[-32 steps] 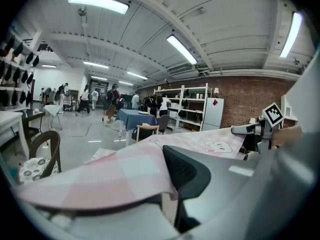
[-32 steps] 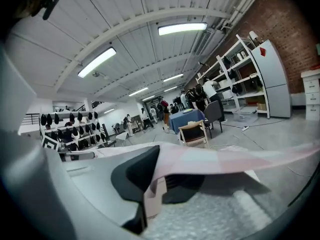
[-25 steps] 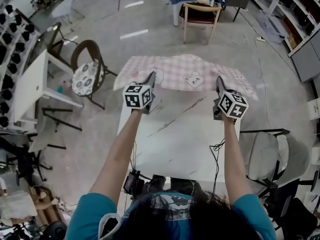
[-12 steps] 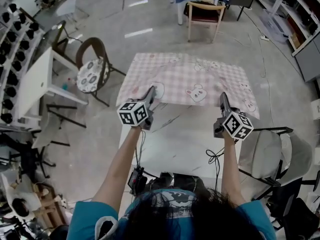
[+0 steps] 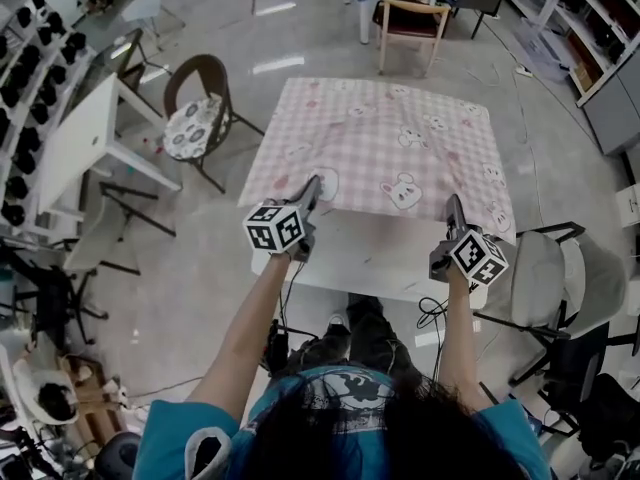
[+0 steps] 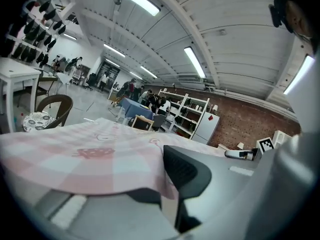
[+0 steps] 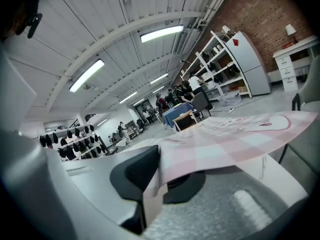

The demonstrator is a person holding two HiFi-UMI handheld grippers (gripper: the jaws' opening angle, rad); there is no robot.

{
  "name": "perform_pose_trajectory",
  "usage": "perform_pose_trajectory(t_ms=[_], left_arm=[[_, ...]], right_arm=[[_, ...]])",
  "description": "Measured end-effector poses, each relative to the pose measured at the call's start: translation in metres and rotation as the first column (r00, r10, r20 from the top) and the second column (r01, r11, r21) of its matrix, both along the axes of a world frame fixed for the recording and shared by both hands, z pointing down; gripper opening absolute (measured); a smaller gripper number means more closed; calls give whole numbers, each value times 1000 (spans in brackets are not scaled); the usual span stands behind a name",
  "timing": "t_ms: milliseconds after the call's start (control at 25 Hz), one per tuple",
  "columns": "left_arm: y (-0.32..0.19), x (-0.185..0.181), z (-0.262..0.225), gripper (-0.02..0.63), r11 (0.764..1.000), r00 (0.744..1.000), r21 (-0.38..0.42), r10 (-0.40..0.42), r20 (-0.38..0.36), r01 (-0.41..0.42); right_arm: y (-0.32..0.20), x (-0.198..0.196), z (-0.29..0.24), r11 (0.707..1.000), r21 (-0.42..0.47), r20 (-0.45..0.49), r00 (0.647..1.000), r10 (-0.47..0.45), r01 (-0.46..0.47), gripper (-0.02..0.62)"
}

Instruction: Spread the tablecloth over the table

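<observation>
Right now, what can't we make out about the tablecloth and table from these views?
Head view: tablecloth overhang at the far edge, hidden by its own top surface.
Head view: table legs, hidden under the top.
Head view: left gripper and right gripper fingers, opening with cloth between them; contact too small to judge.
Both gripper views: cloth prints near the fingers, blurred.

No text, numbers or brand marks can be read.
The pink-check tablecloth (image 5: 385,143) has cartoon animal prints with no lettering made out. The white cabinet (image 7: 245,59) by the brick wall (image 7: 265,14) carries a small red sticker (image 7: 235,42), too small to read. The shelves (image 7: 212,59) are too far off for any label.
</observation>
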State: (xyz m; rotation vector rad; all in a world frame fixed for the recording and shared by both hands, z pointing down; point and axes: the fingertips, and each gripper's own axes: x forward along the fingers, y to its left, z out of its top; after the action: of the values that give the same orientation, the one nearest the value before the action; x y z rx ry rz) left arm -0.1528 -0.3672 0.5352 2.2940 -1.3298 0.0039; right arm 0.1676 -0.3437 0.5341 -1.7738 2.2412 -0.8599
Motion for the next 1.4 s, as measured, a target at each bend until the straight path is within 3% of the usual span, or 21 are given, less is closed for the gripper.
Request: perform_pose_trajectory(t_ms=[280,480,640,1000,1200,1400], left_arm=[[92,-18,8,32,1000,999,3,23,-33,-23],[149,-22,40,31,999,999,-48,19,-50,-21],[180,-17,63,32,997,998,-77,21,-66,-26],[200,-10,102,34,984,996,-179,-19,-82,4],[208,-10,133,35,954,989,-298,-71,-133,29],[208,-12,158,35,933,994,-356,-89,-69,59]], right_arm=[[95,-17,7,1000,-13,39,999,18,-18,25],[149,-20,29,999,-45,19,1000,9,-9,25],[179,-15,53,997,-71,60,998,-2,6,26],[201,-5,100,985,-163,208,978,-30,65,29],[207,-4,127,968,-237,293,956,-6,78,28],[209,-6,159,946,-316,304,952,30,71,26]])
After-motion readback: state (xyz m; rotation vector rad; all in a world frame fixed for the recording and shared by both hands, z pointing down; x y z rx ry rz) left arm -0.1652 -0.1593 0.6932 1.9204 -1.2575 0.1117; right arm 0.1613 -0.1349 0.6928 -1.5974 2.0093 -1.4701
